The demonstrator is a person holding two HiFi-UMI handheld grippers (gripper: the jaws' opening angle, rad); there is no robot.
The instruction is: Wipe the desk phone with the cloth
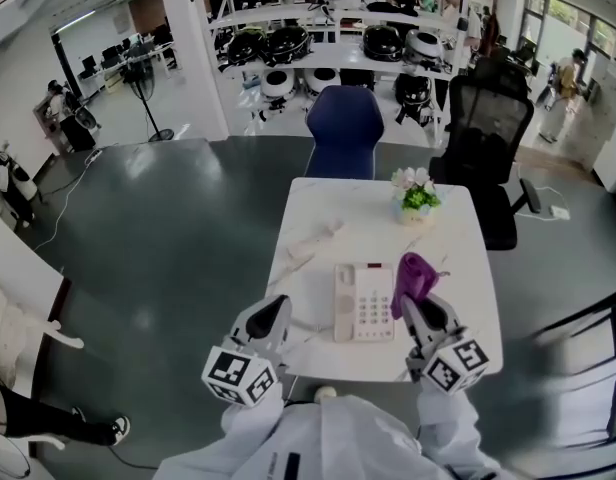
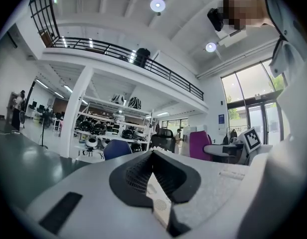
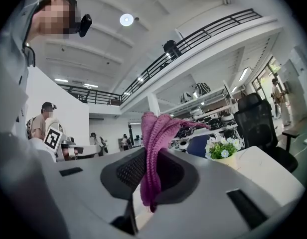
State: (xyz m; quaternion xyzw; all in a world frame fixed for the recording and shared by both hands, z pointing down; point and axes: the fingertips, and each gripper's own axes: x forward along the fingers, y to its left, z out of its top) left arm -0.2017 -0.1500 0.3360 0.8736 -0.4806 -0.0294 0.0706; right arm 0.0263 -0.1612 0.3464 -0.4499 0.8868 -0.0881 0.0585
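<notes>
The purple cloth [image 1: 413, 280] is held pinched in the right gripper [image 1: 418, 310], just beside the desk phone [image 1: 364, 302]. The phone lies on the white table [image 1: 458, 258] between both grippers. The left gripper [image 2: 152, 156] is seen pressed together, empty.

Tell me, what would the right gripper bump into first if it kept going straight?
Likely nothing near: the right gripper, shut on the purple cloth, points slightly upward; the flower pot sits right of its line.
</notes>
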